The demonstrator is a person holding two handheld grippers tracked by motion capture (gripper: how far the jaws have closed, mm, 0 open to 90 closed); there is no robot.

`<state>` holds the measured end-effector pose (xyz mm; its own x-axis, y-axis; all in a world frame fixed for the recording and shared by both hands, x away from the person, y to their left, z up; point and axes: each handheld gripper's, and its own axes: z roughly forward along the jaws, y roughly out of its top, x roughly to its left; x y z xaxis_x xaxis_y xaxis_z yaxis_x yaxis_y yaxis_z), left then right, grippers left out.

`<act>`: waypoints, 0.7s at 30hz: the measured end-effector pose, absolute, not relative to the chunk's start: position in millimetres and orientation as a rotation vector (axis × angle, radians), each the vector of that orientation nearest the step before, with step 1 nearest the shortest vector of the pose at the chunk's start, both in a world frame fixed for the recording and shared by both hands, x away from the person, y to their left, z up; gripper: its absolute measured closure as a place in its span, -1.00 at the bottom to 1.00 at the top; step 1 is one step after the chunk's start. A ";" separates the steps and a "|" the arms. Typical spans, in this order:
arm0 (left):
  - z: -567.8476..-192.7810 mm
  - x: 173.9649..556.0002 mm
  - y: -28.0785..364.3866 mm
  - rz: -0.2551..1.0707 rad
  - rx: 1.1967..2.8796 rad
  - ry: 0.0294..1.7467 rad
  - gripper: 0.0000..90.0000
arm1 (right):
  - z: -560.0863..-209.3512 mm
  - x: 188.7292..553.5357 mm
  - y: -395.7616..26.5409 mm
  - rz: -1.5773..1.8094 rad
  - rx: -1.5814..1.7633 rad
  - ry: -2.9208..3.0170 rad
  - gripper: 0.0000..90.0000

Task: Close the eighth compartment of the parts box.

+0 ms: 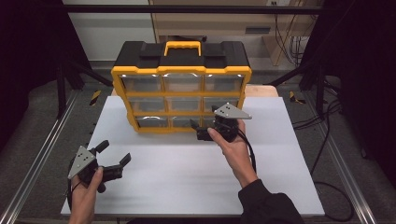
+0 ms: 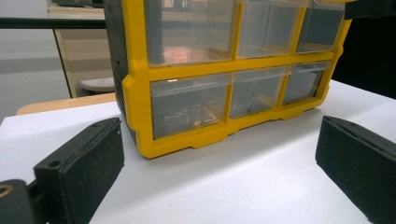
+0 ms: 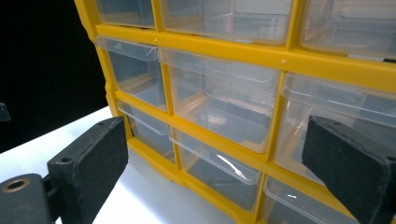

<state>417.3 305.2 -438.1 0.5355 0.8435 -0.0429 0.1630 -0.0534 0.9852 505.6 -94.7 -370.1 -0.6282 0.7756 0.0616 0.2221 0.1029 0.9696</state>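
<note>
Before yellow drawer cabinet (image 1: 181,91), right tongs (image 1: 201,130) open, empty

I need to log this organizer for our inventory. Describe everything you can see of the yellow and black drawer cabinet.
The drawer cabinet stands upright at the far middle of the white table top. It looks like plastic: a black top and sides, a yellow carry handle folded flat, and a yellow front frame holding nine clear drawers in three rows of three. The drawers look pushed in. The right gripper hovers, open, at its bottom right drawer.
</note>
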 end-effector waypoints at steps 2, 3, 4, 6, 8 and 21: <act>-438.1 417.2 305.9 0.695 1.552 0.893 -0.98 | -369.3 504.5 -96.8 1.547 0.964 1.914 -0.84; -438.1 417.2 306.3 0.694 1.555 0.891 -0.98 | -369.1 503.9 -97.9 1.544 0.964 1.914 -0.84; -438.1 417.2 306.4 0.694 1.555 0.889 -0.98 | -368.9 503.6 -98.8 1.542 0.962 1.914 -0.84; -438.0 417.2 306.5 0.695 1.554 0.887 -0.98 | -368.5 502.9 -102.0 1.541 0.964 1.911 -0.84; -437.9 417.2 306.7 0.697 1.554 0.888 -0.98 | -367.8 502.3 -104.6 1.539 0.962 1.908 -0.84; -437.8 417.5 308.5 0.703 1.552 0.884 -0.97 | -364.2 497.1 -121.3 1.543 0.949 1.898 -0.84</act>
<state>417.5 308.5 -437.8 0.5353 0.8439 -0.0358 0.1558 -0.0570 0.9861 497.1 -121.3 -364.2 -0.6246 0.7800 0.0392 0.1977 0.1093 0.9742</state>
